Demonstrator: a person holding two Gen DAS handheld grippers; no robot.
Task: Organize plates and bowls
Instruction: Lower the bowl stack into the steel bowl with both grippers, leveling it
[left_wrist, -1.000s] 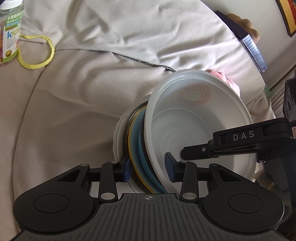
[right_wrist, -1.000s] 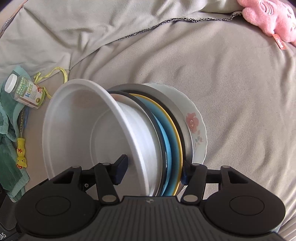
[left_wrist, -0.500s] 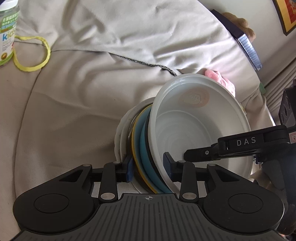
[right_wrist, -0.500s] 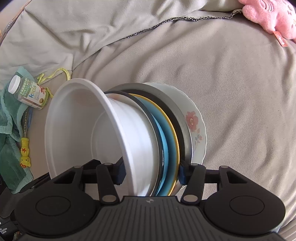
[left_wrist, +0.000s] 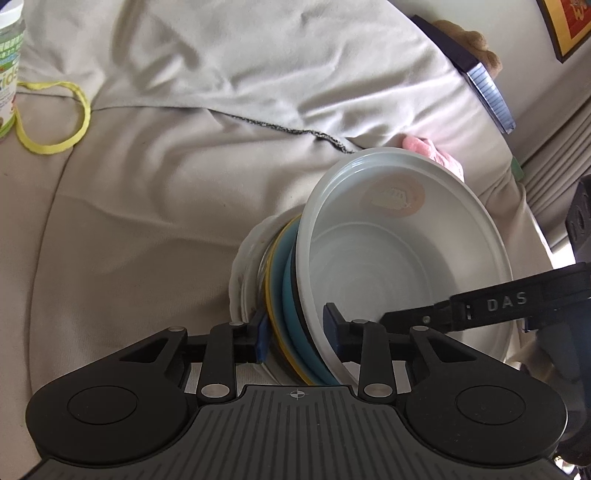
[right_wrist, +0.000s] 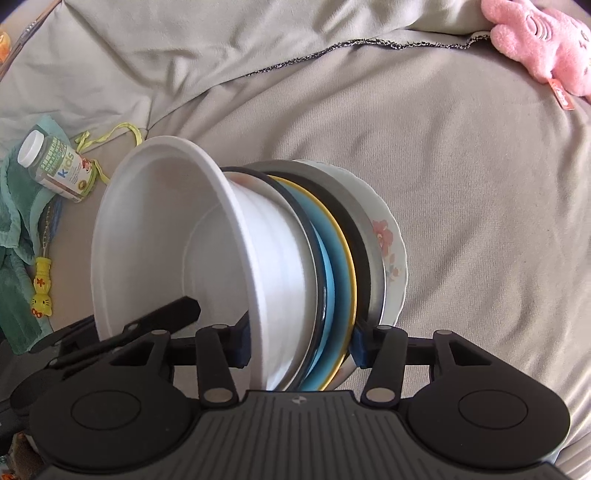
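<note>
A stack of dishes is held on edge above a beige couch: a white bowl (left_wrist: 399, 266) in front, then a dark-rimmed, a blue, a yellow-rimmed, a grey and a floral white plate (right_wrist: 393, 240). My left gripper (left_wrist: 295, 332) is shut on the stack's lower edge, one pad inside the bowl, one behind the plates. My right gripper (right_wrist: 299, 343) clamps the same stack (right_wrist: 325, 266) from the other side. The right gripper's finger shows in the left wrist view (left_wrist: 480, 306).
A vitamin bottle (right_wrist: 55, 166), a yellow cord (left_wrist: 55, 118), a green cloth (right_wrist: 14, 229) and a yellow charm (right_wrist: 42, 291) lie to the left on the couch. A pink plush toy (right_wrist: 539, 48) lies at the back right. A dark book (left_wrist: 480, 77) rests on the cushion.
Both grippers have closed further on the stack, pressing the plates and bowl tighter together. The stack has shifted slightly in view.
</note>
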